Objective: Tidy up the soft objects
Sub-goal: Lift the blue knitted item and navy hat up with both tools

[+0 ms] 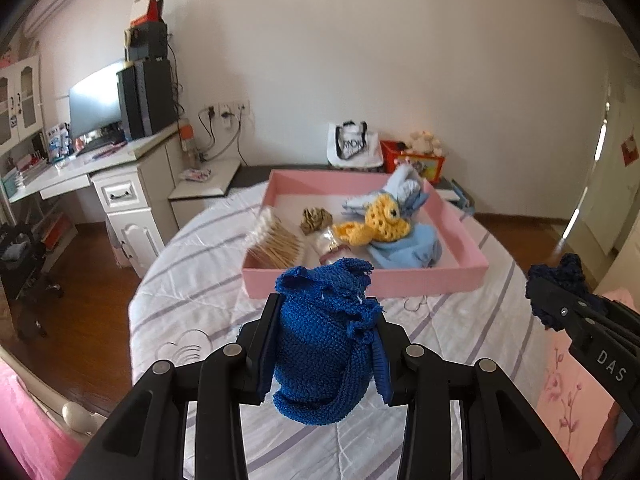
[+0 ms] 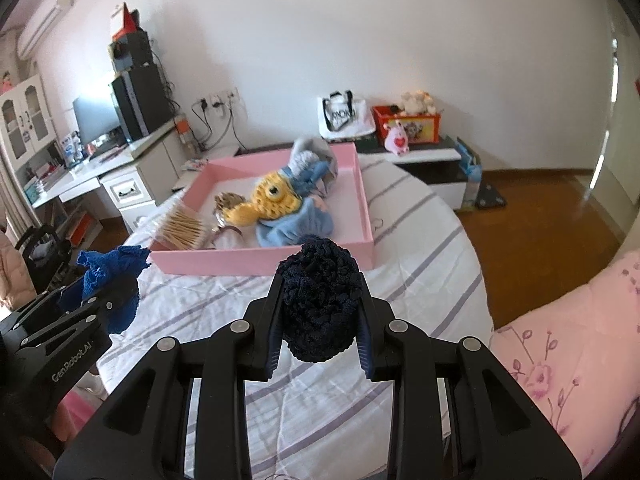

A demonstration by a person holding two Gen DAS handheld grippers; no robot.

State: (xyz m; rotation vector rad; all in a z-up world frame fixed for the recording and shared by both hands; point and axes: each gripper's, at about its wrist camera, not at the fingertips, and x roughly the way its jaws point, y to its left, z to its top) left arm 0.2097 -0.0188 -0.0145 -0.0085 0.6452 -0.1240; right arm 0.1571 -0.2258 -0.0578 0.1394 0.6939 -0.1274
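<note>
So I have the left gripper clamped on a blue knit and the right gripper clamped on a navy knit, both above the bed, short of the pink tray. Several soft pieces already lie inside; these two remain.

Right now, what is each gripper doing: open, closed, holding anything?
Left gripper: closed on the blue knitted piece.
Right gripper: closed on the dark navy knitted piece.
</note>
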